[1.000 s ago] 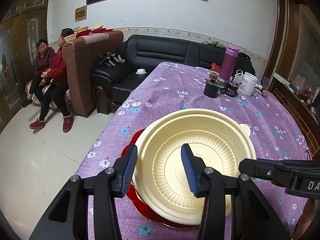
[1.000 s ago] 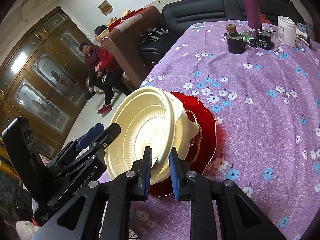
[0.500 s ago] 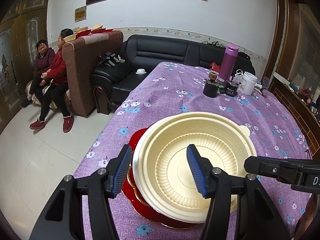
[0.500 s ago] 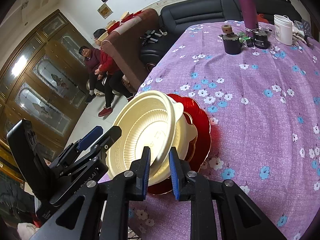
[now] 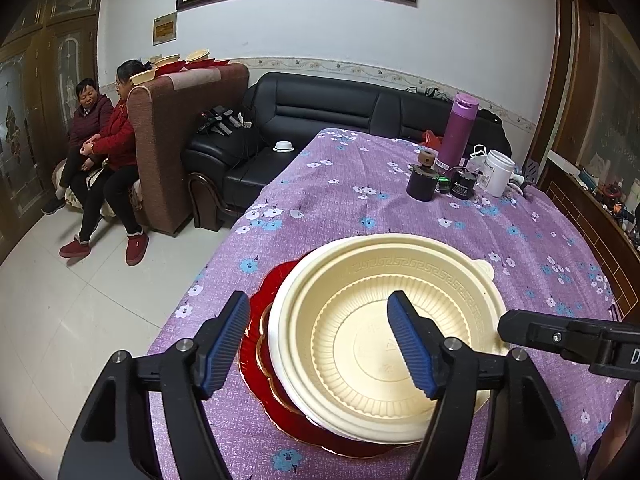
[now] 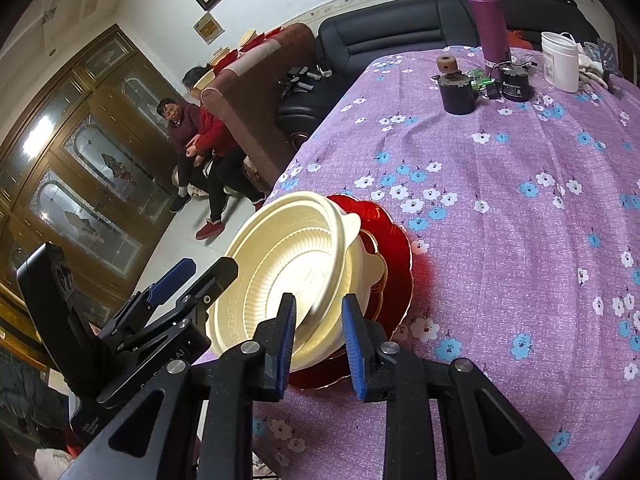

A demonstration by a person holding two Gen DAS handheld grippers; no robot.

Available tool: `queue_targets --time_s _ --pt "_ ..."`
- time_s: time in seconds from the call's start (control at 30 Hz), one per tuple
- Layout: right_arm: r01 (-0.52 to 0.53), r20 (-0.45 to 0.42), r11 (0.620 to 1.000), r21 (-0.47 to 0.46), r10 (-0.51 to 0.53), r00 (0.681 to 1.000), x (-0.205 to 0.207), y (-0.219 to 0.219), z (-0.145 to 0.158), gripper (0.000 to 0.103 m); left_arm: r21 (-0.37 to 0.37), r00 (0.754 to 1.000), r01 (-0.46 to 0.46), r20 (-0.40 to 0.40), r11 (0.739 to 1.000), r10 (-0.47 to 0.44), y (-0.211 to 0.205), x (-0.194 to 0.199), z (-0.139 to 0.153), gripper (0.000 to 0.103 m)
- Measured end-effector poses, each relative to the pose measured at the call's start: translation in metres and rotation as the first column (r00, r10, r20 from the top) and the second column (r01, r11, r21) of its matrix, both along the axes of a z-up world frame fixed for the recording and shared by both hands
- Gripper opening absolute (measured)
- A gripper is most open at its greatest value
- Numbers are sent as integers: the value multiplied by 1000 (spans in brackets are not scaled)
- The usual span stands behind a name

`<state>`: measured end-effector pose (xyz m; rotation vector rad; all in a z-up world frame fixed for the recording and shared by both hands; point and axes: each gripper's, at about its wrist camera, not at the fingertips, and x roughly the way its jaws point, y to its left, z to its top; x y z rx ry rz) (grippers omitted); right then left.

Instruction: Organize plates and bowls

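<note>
A stack of cream plastic bowls [image 5: 400,280] rests on red plates [image 5: 272,292] near the left edge of the purple flowered table [image 5: 400,200]. My left gripper [image 5: 318,300] straddles the stack's near-left rim. Its jaws are opening, and both blue pads are clear of the bowl. In the right wrist view the top cream bowl [image 6: 280,260] lies tilted on the red plates [image 6: 396,264]. My right gripper [image 6: 319,300] has that bowl's rim between its jaws, which are opening with a gap beside the rim. The left gripper [image 6: 188,280] shows at the bowl's left side.
At the table's far end stand a purple flask [image 5: 460,132], a dark cup [image 5: 422,184], a small black jar [image 5: 464,186] and a white jar [image 5: 496,172]. A black sofa [image 5: 320,120] lies beyond. Two people [image 5: 100,140] sit at the left, over white floor.
The left jaws have spread much wider around the bowl rim. The right jaws, closed on the rim before, have parted a little. Neither hand has shifted noticeably.
</note>
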<state>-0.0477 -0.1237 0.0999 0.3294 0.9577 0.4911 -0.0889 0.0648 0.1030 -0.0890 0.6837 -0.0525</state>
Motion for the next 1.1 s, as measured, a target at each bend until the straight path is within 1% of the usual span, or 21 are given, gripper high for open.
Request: queue_targets --time_s 0.13,0.37,0.53,0.7,0.93,1.1 --pt "9 8 1000 3 -9 1000 0 -4 2 29 -2 1000 -1 6 1000 1 0 -1 4 74" --pt "24 10 1000 9 -24 1000 -2 -9 2 36 -3 1000 -1 6 1000 1 0 -1 5 78" --pt "28 14 1000 12 -28 1000 -4 -12 3 37 -4 1000 1 8 1000 -1 -1 -1 7 80" --pt "34 17 999 15 -35 999 -3 -15 3 40 -4 1000 -1 9 1000 1 -3 1 10 83" --pt "53 17 998 24 -54 998 -5 -25 2 41 -14 1000 -11 14 1000 12 0 0 16 83" --pt "76 16 997 29 -77 997 -6 -34 2 41 -27 999 -26 27 999 27 9 -3 21 83"
